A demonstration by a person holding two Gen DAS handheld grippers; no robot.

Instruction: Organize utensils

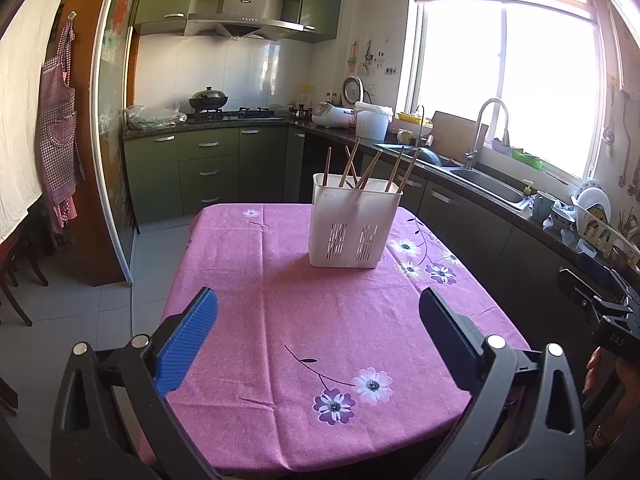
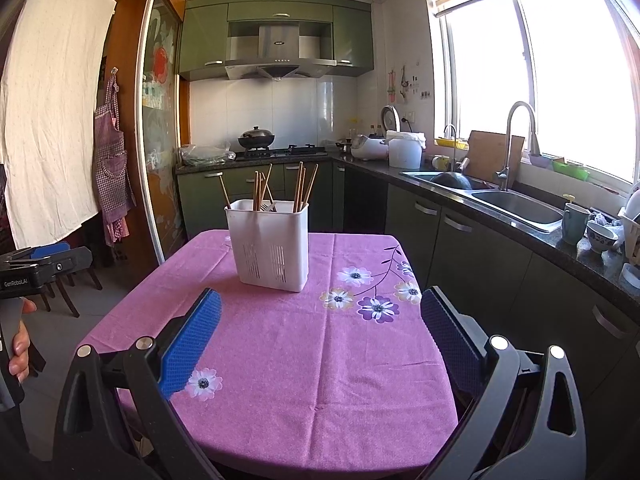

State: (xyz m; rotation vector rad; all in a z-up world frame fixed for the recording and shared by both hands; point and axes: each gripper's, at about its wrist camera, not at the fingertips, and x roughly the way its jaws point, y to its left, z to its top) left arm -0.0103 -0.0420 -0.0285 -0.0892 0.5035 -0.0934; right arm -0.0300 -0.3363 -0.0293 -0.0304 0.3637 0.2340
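A white slotted utensil holder (image 1: 352,224) (image 2: 272,244) stands upright on the far half of a table with a pink flowered cloth (image 1: 280,320) (image 2: 304,344). Several wooden chopsticks (image 1: 372,168) (image 2: 300,188) stick up out of it, and a metal utensil tip (image 2: 271,206) shows at its rim. My left gripper (image 1: 320,304) hangs open over the near part of the table, well short of the holder, nothing between its blue pads. My right gripper (image 2: 320,308) is open too, likewise empty, nearer the holder. Each gripper shows at the edge of the other's view, held by a hand (image 2: 20,344).
A dark counter with a steel sink (image 2: 516,204) and tall tap (image 2: 516,140) runs along the right, with cups and dishes (image 2: 592,232) on it. Green cabinets, a stove with a wok (image 2: 256,138) and a hood stand at the back. Wooden chairs (image 2: 68,288) sit left of the table.
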